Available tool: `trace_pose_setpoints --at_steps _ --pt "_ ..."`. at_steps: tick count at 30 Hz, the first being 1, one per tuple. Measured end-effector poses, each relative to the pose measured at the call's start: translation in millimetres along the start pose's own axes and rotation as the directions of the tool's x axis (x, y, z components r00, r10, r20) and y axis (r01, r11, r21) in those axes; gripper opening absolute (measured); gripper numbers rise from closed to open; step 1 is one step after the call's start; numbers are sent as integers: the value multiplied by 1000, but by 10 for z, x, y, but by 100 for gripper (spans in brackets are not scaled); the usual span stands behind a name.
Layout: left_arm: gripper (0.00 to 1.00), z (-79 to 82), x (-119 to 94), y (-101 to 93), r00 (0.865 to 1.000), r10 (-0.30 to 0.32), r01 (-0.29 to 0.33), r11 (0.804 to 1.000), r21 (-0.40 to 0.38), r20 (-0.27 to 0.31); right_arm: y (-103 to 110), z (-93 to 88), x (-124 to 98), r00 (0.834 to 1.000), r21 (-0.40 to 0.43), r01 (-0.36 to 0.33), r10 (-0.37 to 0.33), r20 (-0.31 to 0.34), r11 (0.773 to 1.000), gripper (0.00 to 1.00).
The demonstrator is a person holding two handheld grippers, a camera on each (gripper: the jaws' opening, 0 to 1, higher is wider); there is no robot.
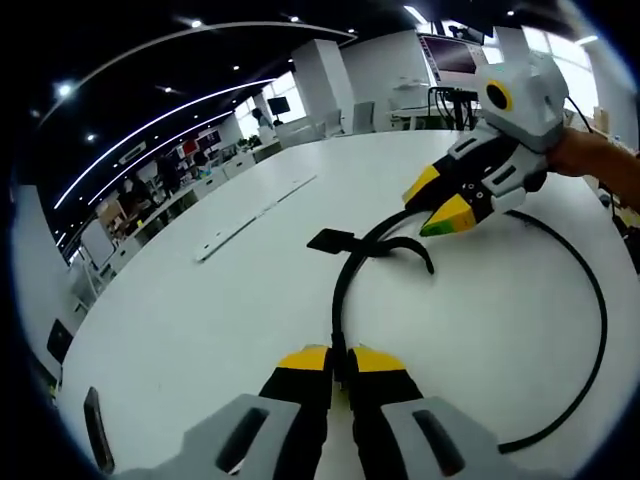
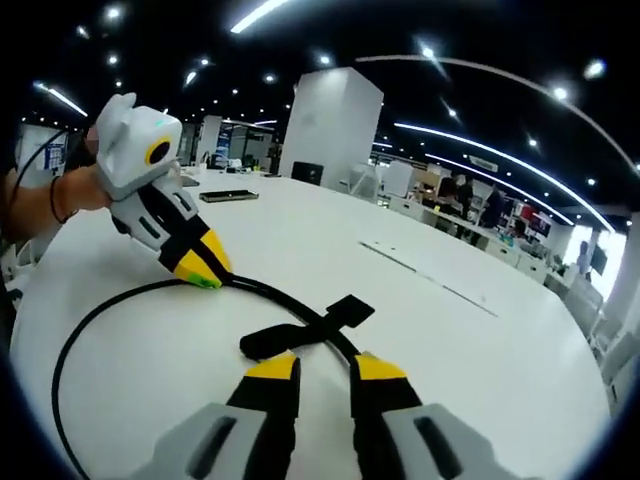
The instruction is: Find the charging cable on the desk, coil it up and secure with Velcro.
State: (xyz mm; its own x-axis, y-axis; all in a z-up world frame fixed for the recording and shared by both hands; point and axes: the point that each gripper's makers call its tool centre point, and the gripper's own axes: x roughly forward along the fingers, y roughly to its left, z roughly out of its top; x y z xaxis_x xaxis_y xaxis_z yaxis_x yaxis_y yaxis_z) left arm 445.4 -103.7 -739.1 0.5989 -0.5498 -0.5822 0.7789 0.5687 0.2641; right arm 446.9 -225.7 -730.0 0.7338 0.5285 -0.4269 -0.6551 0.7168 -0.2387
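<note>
worktop (image 1: 200, 330): white, broad, glossy
room: open office, ceiling light strips
cable (image 1: 345, 270): black, looped on worktop
left tongs (image 1: 340, 362): pinched on cable
right tongs (image 2: 322, 368): parted, empty

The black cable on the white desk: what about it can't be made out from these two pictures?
- Cable ends: hidden. In the left gripper view the loop runs behind the left tool; in the right gripper view it leaves by the lower-left edge.
- Velcro strap: how it is fixed to the cable is too small to tell.
- Cable's course beyond the right tool: covered by that tool in the right gripper view.
</note>
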Motion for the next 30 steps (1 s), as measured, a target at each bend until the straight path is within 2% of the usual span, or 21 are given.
trace_pose_setpoints --at_steps 19,25,30 --pt "8 9 7 2 1000 -3 3 1000 9 5 33 -54 113 1000 11 -6 6 1 1000 21" --pt "8 11 11 2 1000 -3 2 1000 11 3 69 -8 136 1000 -2 -11 11 12 1000 20" --pt "8 11 13 3 1000 -3 3 1000 12 5 66 113 125 999 -20 -1 2 45 1000 20"
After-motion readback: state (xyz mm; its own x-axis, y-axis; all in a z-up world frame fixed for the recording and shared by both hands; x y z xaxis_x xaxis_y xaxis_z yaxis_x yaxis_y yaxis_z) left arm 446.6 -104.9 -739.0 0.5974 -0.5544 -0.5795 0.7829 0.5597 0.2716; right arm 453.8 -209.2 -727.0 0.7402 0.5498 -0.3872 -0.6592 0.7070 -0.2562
